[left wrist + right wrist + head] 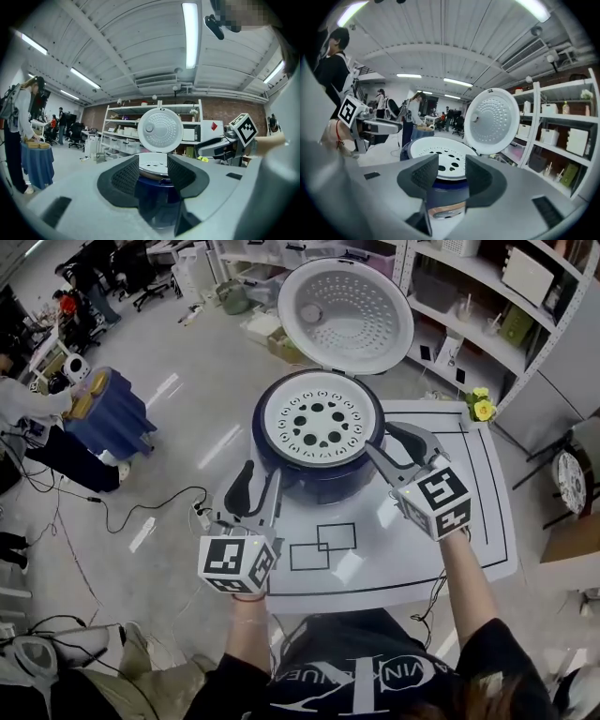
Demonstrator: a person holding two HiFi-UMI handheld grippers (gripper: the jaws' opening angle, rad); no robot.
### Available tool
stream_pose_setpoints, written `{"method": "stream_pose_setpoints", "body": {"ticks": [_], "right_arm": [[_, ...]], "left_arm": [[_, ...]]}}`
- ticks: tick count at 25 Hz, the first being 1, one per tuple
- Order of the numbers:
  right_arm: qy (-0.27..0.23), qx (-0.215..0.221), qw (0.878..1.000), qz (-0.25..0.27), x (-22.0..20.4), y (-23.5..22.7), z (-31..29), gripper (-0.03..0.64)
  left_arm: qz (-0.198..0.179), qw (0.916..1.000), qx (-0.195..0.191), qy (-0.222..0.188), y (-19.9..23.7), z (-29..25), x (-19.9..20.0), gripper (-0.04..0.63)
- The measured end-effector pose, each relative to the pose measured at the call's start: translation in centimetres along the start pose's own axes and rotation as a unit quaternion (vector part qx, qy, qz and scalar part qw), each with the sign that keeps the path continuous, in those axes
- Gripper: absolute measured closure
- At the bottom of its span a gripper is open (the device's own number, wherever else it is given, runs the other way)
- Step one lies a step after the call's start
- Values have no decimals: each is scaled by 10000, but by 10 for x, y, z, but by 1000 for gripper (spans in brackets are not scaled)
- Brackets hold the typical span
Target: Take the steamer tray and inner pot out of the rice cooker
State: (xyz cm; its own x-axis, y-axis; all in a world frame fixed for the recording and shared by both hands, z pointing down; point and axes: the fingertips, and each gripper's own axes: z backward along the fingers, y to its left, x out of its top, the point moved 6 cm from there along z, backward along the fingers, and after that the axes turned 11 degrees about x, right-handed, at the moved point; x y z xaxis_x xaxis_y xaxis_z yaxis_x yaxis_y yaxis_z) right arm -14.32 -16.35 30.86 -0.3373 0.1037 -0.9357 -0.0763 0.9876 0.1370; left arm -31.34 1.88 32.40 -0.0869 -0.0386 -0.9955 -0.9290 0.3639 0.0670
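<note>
A dark blue rice cooker (319, 470) stands on the white table with its lid (345, 315) swung up and back. The white steamer tray (319, 421), pierced with round holes, rests in its mouth and hides the inner pot. My left gripper (262, 479) is open, just off the cooker's near-left side and pointing level at it. My right gripper (384, 439) is open close to the cooker's right rim. In the left gripper view the tray (152, 162) and cooker body (152, 197) show beyond the jaws. The right gripper view looks slightly down onto the tray (436, 152). Neither holds anything.
The table (450, 484) carries black outlined rectangles in front of the cooker. Yellow flowers (482, 407) sit at its far right corner. Shelving (487, 306) stands behind and to the right. A cable and power strip (199, 514) lie on the floor at left, near a blue-draped stand (108, 413).
</note>
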Motion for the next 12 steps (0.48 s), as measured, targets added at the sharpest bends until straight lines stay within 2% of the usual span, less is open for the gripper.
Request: {"method": "stream_pose_setpoints", "body": {"ticks": [7,12], "right_arm": [[889,170,9945,527,12,-33,-39,445],[1896,478,9776,777,18,-59,-71,443]], "left_arm": [[-88,9999,32,-59,7,-31,10,437],[-351,9993,127,25,7,-55,15,433]]}}
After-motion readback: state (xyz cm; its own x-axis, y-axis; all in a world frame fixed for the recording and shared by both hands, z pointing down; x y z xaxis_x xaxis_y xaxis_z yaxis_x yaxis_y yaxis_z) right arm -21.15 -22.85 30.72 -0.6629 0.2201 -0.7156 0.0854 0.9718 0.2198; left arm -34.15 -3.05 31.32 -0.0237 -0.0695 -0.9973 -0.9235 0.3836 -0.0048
